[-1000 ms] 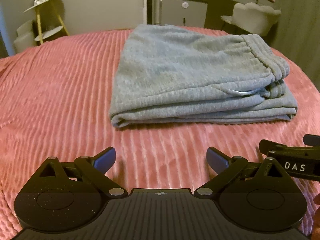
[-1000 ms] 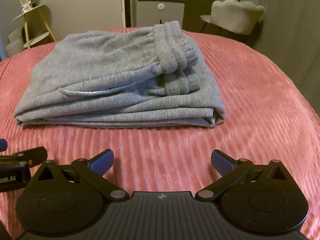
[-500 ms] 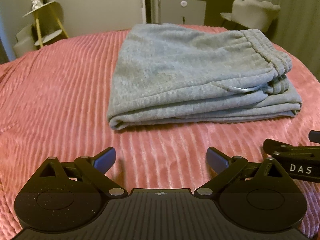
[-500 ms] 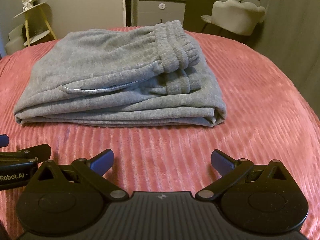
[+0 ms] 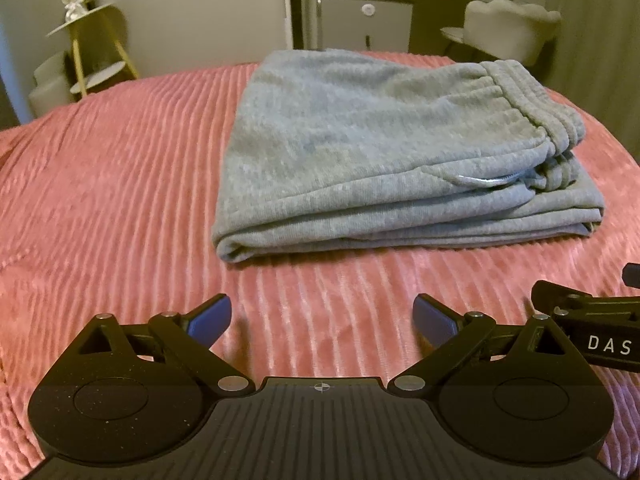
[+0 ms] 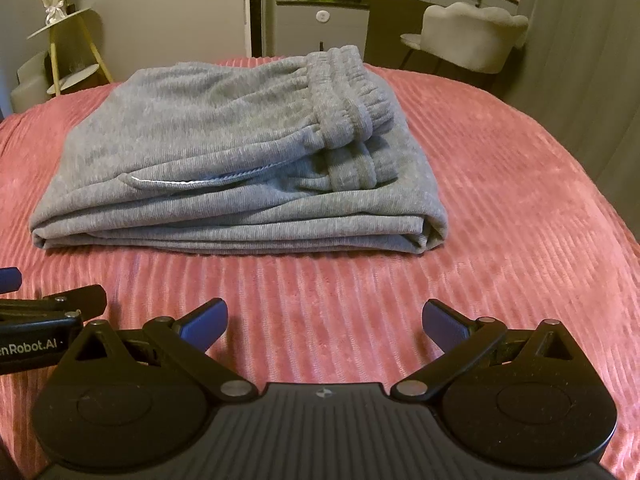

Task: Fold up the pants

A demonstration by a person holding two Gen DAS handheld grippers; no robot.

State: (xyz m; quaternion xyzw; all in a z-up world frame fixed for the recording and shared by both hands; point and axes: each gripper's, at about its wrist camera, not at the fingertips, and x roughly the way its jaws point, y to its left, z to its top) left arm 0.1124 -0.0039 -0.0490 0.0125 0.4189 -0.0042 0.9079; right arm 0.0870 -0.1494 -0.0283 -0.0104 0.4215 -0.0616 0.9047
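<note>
The far edge of the grey pants (image 5: pixel 384 148) drops out of sight behind their own bulk, and how many layers lie in the stack is hard to count from the creases along the near side. They lie folded into a thick rectangle on the pink ribbed bedspread (image 5: pixel 112 208), waistband (image 6: pixel 344 100) on top toward the right end, a pale line of stitching showing on the near side. The left tongs (image 5: pixel 322 316) are spread wide with nothing between the blue tips, low over the bedspread and well short of the pants; the right tongs (image 6: pixel 324 320) are spread the same way, empty, just beside them. Each one shows only partly at the edge of the other's view, cut off by the frame. Beyond the bed stand a yellow-legged stand (image 5: pixel 92 44) with a wrapped bouquet on the left, a grey cabinet (image 6: pixel 320 20) with small items on top too blurred to name, and a pale chair (image 6: pixel 472 36) at the right.
</note>
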